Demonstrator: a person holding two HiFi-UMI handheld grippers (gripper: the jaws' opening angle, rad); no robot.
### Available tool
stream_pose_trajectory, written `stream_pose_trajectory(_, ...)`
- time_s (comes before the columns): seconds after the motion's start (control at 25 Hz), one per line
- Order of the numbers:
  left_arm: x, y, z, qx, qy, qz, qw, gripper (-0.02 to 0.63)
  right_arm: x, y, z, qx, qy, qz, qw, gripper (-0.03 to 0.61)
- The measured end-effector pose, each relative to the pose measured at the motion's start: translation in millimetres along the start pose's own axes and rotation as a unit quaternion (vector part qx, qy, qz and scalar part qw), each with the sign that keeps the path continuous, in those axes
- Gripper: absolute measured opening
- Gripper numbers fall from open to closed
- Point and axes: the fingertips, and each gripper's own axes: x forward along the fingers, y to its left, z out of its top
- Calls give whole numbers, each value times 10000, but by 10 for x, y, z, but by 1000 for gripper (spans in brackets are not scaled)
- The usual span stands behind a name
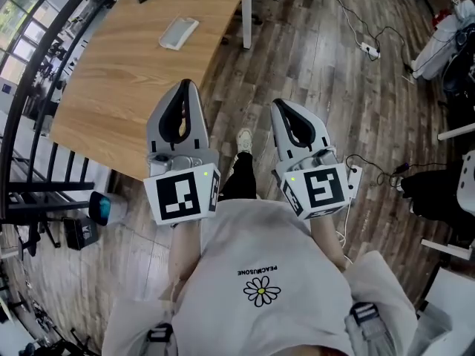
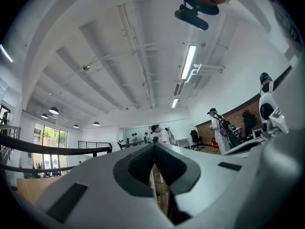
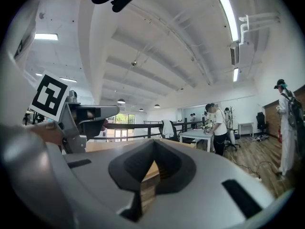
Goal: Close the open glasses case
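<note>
While both grippers are held level in front of the person's chest, a long wooden table (image 1: 111, 87) stretches away ahead and to the left, over a floor (image 1: 319, 73) of dark wood planks. A black railing (image 1: 30, 87) curves past the table's left side, and a power strip (image 1: 369, 48) with cables lies on the floor to the right.

The glasses case (image 1: 179, 33), pale grey, lies near the table's far end, closer to its right edge. Its long axis runs slantwise, pointing toward the far right corner; whether its lid is up cannot be made out.

The left gripper (image 1: 185, 84) has its jaws pressed together on nothing. The right gripper (image 1: 277, 102) is likewise closed and empty. Both are well apart from the case.
</note>
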Motion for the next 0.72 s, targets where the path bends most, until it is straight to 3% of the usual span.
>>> stream_pose_trajectory(0.24, 507, 156, -134, 128, -23, 1, 9999, 17, 467, -294, -112, 204, -43, -68, 9998, 6)
stream_pose_trajectory(0.4, 889, 328, -268, -92, 21, 128, 9999, 17, 812, -412, -153, 62, 32, 30, 10000, 6)
stream_pose_trajectory(0.72, 1815, 556, -464, -31, 181, 142, 9997, 17, 1822, -725, -51, -111, 109, 353, 9993, 6)
